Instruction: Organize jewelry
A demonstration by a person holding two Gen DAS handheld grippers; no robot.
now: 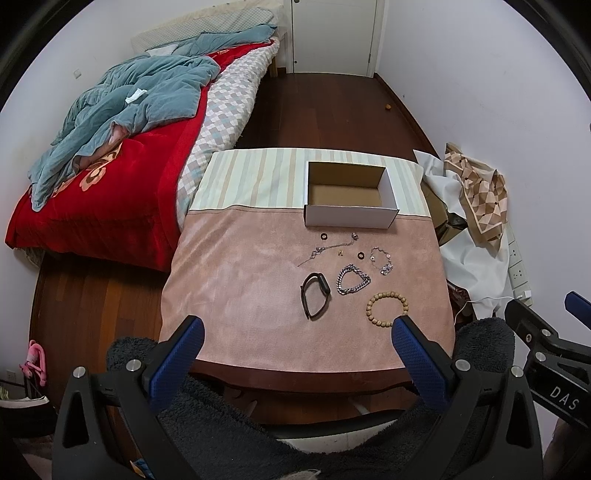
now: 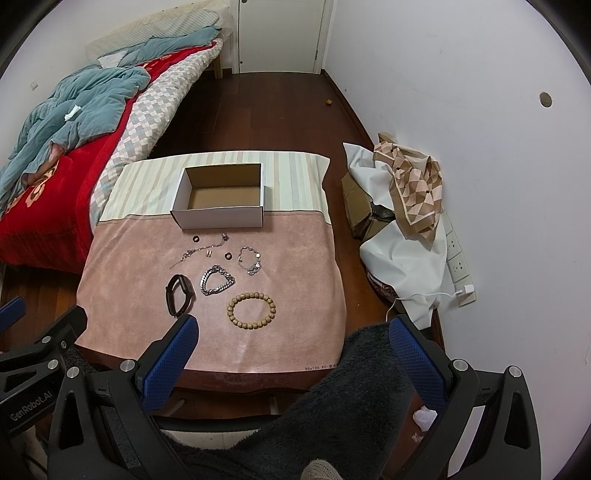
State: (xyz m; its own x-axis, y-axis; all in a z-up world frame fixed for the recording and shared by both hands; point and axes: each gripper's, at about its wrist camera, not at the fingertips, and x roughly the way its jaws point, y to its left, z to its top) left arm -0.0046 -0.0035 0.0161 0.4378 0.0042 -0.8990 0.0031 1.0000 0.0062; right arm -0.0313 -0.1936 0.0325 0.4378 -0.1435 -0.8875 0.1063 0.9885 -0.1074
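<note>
"DAS" is being shown in white letters on the black body of the right gripper [image 1: 576,306] where it is being seen at three o'clock in the left wrist view, and "GenRobot.AI" is being read on the left gripper [image 2: 11,310] at eight o'clock in the right wrist view. Small print is being shown at the near edge of the pink cloth [image 2: 258,343], too small to be read.

Both grippers are being held released, blue fingers spread wide with nothing between them, short of the table's near edge.

The jewelry is being displayed on the pink cloth, apart from both grippers: a wooden bead bracelet [image 1: 387,308] nearest, a silver chain bracelet [image 1: 352,279] at eleven o'clock from it, a black band [image 1: 314,294] at nine o'clock from the chain, a charm bracelet [image 1: 382,260], a thin necklace [image 1: 325,250] and two small black rings [image 1: 324,235] farther back. An open white cardboard box [image 1: 351,216] is being kept at twelve o'clock behind them, on the striped part of the cloth.

A bed [image 1: 110,199] with a red blanket and teal quilt is being seen at ten o'clock, dark wooden floor [image 1: 332,110] and a white door [image 1: 332,33] at twelve, and a patterned scarf [image 1: 480,195] on white fabric at three.
</note>
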